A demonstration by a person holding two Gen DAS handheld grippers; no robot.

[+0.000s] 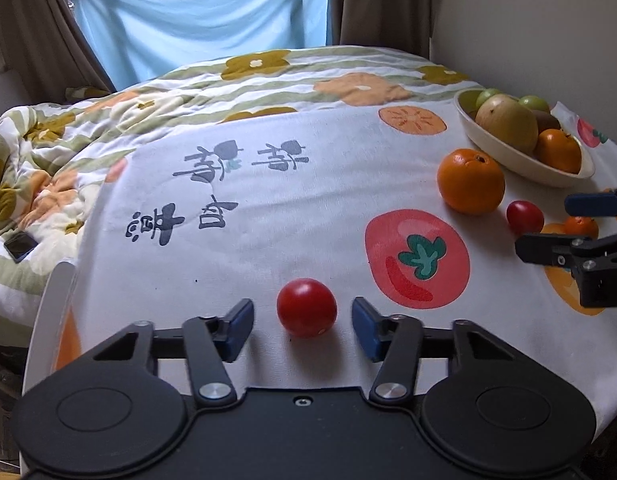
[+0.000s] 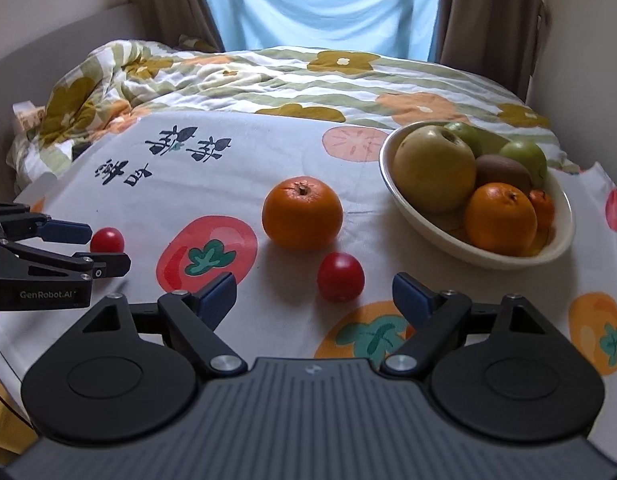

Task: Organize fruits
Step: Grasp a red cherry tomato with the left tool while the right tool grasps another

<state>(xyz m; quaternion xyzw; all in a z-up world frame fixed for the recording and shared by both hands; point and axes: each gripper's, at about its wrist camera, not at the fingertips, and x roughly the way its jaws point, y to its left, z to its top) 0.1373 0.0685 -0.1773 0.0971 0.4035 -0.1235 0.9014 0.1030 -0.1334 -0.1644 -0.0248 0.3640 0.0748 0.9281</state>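
Two glossy round tomatoes, each between parted jaws.
Left gripper (image 1: 303, 326) narrowly brackets one tomato (image 1: 306, 307) untouched; right gripper (image 2: 314, 300) stands wide around the other tomato (image 2: 340, 276).

low wrist views, sharing bowl (image 1: 504, 152)

On the cloth-covered table (image 2: 236, 168), the bowl (image 2: 564, 240) sits far right, holding a pear (image 2: 432, 168), an orange (image 2: 500, 216), a kiwi (image 2: 502, 172) and other fruit behind them. The loose orange (image 2: 302, 212) lies just left of the bowl, with one small tomato (image 2: 340, 282) near and slightly right of it, between the right gripper (image 2: 314, 300) fingers but apart from both. The other tomato (image 1: 306, 307) lies well to the left, between the left gripper (image 1: 303, 328) fingers; a quilt (image 2: 268, 76) lies beyond the table.
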